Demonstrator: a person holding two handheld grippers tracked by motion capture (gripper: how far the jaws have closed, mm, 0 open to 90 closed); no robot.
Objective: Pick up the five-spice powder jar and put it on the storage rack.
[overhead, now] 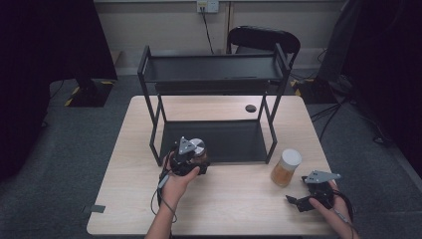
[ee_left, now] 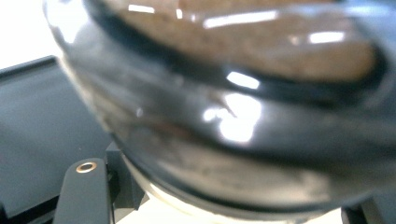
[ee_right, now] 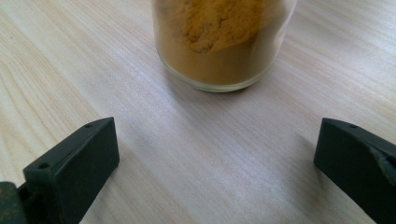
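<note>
My left gripper [overhead: 191, 158] is shut on a glass jar [overhead: 198, 148] with a silver lid and brown contents, at the front edge of the black rack's lower shelf [overhead: 229, 142]. In the left gripper view the jar [ee_left: 233, 93] is very near, blurred and tilted, between the jaws. A second jar [overhead: 286, 168], with a white lid and orange powder, stands on the table at the right. My right gripper [overhead: 301, 193] sits just in front of it, open and apart from it. In the right gripper view the orange jar [ee_right: 219, 42] stands a little ahead of the wide-spread jaws of the gripper [ee_right: 215, 158].
The black two-tier rack [overhead: 214, 67] stands mid-table, its upper shelf bare. A dark round spot [overhead: 251, 108] lies on the wooden table [overhead: 129, 169] behind the rack. A black chair [overhead: 263, 39] stands beyond the far edge.
</note>
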